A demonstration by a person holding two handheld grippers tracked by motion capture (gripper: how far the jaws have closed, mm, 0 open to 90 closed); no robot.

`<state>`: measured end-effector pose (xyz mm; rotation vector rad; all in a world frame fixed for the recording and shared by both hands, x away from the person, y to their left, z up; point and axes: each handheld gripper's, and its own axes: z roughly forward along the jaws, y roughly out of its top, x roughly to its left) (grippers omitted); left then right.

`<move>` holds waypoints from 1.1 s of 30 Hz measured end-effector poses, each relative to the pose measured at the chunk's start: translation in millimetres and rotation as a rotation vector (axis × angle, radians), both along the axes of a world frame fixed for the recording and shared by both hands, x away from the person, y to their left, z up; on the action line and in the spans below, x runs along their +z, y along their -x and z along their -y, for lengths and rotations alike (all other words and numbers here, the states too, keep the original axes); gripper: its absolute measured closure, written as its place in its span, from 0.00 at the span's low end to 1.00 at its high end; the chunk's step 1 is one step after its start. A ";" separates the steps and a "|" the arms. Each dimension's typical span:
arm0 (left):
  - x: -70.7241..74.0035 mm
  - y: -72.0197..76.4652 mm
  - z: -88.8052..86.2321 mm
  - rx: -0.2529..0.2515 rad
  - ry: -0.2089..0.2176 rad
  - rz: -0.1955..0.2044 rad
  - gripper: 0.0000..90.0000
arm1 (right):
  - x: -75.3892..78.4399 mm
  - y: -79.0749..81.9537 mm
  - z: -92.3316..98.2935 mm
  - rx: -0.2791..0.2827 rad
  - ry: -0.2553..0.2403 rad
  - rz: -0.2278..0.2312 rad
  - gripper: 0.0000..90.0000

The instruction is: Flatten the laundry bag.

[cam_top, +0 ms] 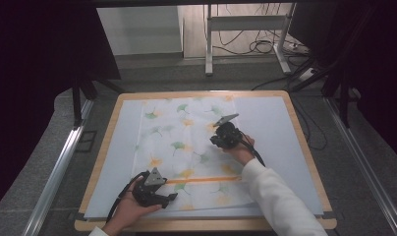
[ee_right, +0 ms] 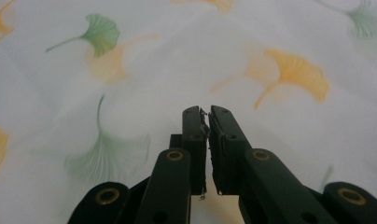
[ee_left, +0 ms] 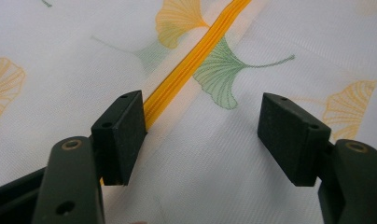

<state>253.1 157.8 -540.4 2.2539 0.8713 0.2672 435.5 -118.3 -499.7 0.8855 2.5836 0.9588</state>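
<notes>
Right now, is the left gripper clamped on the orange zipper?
No, the left gripper stands open, with the orange zipper running beside one pad, not pinched.

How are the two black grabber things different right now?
The left gripper has its jaws wide apart; the right gripper has its jaws closed together with nothing between them. The left gripper sits by the orange zipper near the cloth's near edge; the right gripper is farther up over the leaf print. Both are black, hand-held and over the same cloth.
</notes>
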 end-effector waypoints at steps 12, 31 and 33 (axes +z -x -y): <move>-0.2 0.5 1.1 0.005 -0.001 0.003 0.34 | -0.3 66.5 75.5 -0.021 -0.097 -0.014 0.99; -0.1 0.8 2.4 0.032 0.013 -0.006 0.33 | 9.8 137.5 128.4 -0.003 -0.142 -0.009 0.99; 0.1 0.6 2.4 0.032 0.014 -0.007 0.33 | 10.7 143.8 133.4 -0.011 -0.154 -0.013 0.99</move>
